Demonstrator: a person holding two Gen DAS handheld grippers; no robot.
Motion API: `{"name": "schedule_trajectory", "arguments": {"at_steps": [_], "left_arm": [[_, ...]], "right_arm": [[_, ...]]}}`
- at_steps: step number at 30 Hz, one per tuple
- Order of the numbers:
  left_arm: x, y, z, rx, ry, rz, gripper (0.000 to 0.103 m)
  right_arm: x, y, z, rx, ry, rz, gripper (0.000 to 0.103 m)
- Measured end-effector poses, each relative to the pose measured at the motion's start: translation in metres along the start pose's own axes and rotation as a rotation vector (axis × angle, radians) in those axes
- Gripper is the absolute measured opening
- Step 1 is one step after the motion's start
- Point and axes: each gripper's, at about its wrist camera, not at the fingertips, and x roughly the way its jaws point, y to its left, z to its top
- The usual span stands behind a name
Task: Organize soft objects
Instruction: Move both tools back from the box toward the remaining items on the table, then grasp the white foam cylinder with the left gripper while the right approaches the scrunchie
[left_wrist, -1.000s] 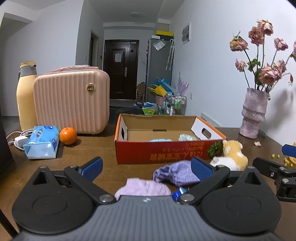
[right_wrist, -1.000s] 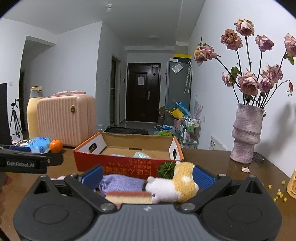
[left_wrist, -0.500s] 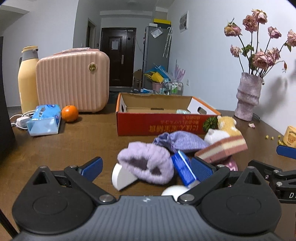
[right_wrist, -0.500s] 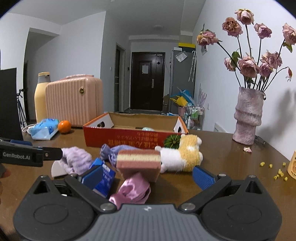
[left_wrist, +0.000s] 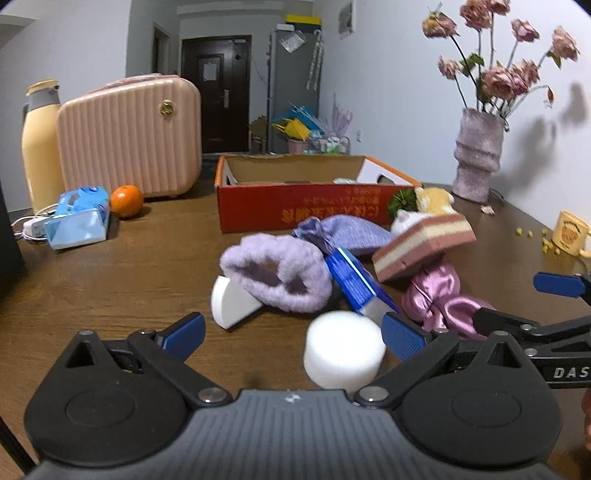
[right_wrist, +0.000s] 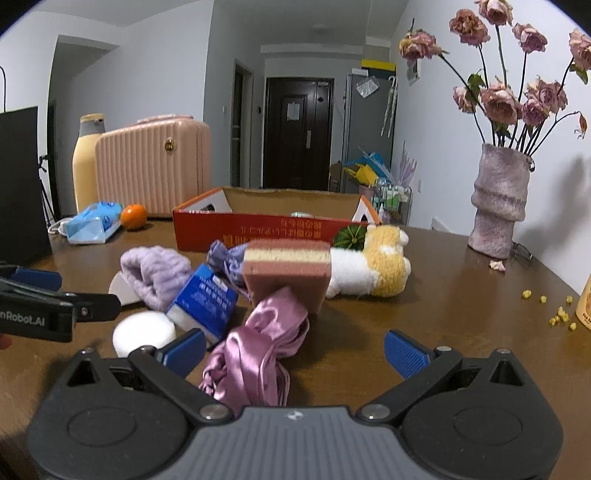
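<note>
A pile of soft things lies on the brown table before a red cardboard box (left_wrist: 295, 210) (right_wrist: 266, 230). It holds a fluffy purple band (left_wrist: 277, 273) (right_wrist: 157, 271), a white foam cylinder (left_wrist: 343, 354) (right_wrist: 144, 330), a white half-round foam piece (left_wrist: 231, 302), a blue packet (left_wrist: 354, 282) (right_wrist: 207, 299), a striped cake sponge (left_wrist: 424, 245) (right_wrist: 288, 267), a pink satin cloth (left_wrist: 439, 299) (right_wrist: 258, 350), a purple pouch (left_wrist: 347, 232) and a yellow-white plush (right_wrist: 373, 266). My left gripper (left_wrist: 291, 332) is open around the cylinder. My right gripper (right_wrist: 295, 343) is open over the satin cloth.
A pink case (left_wrist: 129, 136), a cream bottle (left_wrist: 38, 144), an orange (left_wrist: 126, 200) and a blue tissue pack (left_wrist: 79, 221) stand at the left. A vase of dried roses (right_wrist: 498, 206) is at the right, with a yellow mug (left_wrist: 570, 232) and crumbs (right_wrist: 554, 310) nearby.
Both grippers have pulled back from the box toward me. More of the pile now shows, with the white cylinder and satin cloth between the fingers. Both stay open.
</note>
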Motion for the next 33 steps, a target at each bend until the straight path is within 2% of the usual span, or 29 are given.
{"name": "schedule_trajectory", "arguments": {"at_steps": [12,20,24,26,27,28,29,33], "left_arm": [[0.032,-0.015,-0.011,0.068,0.126,-0.038,0.103],[0.049,-0.022,-0.009,0.110,0.113,-0.047,0.102],[0.054,-0.025,-0.007,0.137,0.096,-0.058,0.088],[0.057,-0.024,-0.007,0.138,0.111,-0.079,0.074],[0.059,-0.024,-0.007,0.134,0.122,-0.089,0.070],[0.061,-0.023,-0.007,0.132,0.134,-0.098,0.062],[0.063,-0.023,-0.007,0.132,0.143,-0.107,0.058],[0.060,-0.023,-0.008,0.134,0.132,-0.116,0.057]], "right_arm": [[0.011,-0.002,-0.003,0.012,0.046,-0.024,0.103],[0.015,-0.005,-0.004,0.027,0.059,-0.036,0.103],[0.017,-0.006,-0.005,0.031,0.066,-0.041,0.103],[0.018,-0.006,-0.005,0.030,0.070,-0.043,0.103],[0.018,-0.006,-0.005,0.030,0.072,-0.043,0.103],[0.019,-0.006,-0.005,0.030,0.074,-0.044,0.103],[0.020,-0.007,-0.006,0.030,0.076,-0.045,0.103],[0.021,-0.007,-0.006,0.031,0.083,-0.049,0.103]]}}
